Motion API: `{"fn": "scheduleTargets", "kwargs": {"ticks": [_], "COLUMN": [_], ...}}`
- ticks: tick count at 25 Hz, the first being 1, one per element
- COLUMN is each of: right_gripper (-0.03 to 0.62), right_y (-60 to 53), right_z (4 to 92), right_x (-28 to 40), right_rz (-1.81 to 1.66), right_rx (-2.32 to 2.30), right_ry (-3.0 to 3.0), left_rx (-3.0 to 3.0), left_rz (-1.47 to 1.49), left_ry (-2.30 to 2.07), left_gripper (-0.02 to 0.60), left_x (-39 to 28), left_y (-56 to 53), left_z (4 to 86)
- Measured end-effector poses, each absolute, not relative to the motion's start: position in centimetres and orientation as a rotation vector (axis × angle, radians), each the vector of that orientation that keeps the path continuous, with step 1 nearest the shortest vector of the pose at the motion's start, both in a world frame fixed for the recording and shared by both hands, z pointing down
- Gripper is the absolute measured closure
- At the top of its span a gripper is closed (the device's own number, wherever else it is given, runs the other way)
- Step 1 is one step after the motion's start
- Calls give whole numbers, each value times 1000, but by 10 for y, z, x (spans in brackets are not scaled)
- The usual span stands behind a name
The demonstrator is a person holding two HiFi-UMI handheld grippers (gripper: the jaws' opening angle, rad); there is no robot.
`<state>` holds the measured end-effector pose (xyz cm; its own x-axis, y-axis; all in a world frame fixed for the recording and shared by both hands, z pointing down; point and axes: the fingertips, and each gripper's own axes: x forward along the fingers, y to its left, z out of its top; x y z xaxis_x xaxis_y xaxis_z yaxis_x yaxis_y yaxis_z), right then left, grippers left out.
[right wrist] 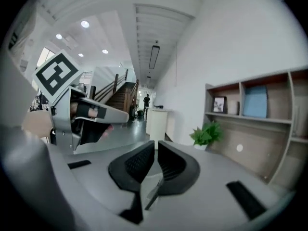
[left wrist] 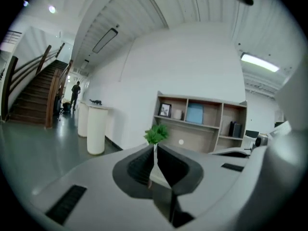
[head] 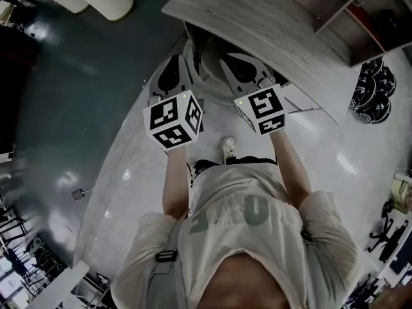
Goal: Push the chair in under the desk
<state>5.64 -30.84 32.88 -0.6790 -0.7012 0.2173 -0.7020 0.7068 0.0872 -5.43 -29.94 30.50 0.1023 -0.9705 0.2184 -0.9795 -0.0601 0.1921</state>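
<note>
L gripper [left wrist: 155, 150]: jaws nearly together, only a thin slit between the black ribbed pads, nothing in it. Empty. R gripper [right wrist: 156, 148]: same, pads almost touching w/ nothing between. Empty.

Head view: both grippers are held out in front of the person's chest, side by side & apart, marker cubes facing the cam. They point toward the desk [head: 257, 18], a wood-grain top running diagonally ahead of them.

Chair [head: 207, 66]: only a pale rounded part shows, below & ahead of the grippers, in the gap between the two, tucked beneath the desk's near edge. Neither gripper touches it. Can't tell how far in it sits. One shoe [head: 228, 148] is on the pale floor below the grippers.

L gripper view: small green plant [left wrist: 156, 134] sits straight ahead, just above the jaw tips. A wooden shelf unit [left wrist: 202, 121] stands ahead & to the R against the white wall, w/ a framed pic & a blue panel in it. White round pillars [left wrist: 96, 129] are ahead-left, a staircase [left wrist: 33, 95] far L, and a distant person [left wrist: 75, 93] by it.

R gripper view: the plant is ahead-right of the jaws, and the L gripper is close on the L side, its cube uppermost.
</note>
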Motion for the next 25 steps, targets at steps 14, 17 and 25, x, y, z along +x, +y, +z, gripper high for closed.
{"fn": "scheduleTargets", "kwargs": {"ticks": [14,17,25], "right_gripper": [577,577,579], "right_y": [-272,-270,-271], "right_z": [191,192,190], "right_x": [96,98,109], "right_rz": [-236,-207,-250], "right_rx": [1515,1510,1549], "right_ry": [-2812,-2824,-2775], "left_rx": [2423,2436,2470], "left_rz": [-153,-154,-142], "left_ry": [-2210,-2216,-2232], "left_gripper": [569,569,569], "left_x": [-29,-27,-19], "left_y": [-246,-244,-242], "left_z": [178,175,166]}}
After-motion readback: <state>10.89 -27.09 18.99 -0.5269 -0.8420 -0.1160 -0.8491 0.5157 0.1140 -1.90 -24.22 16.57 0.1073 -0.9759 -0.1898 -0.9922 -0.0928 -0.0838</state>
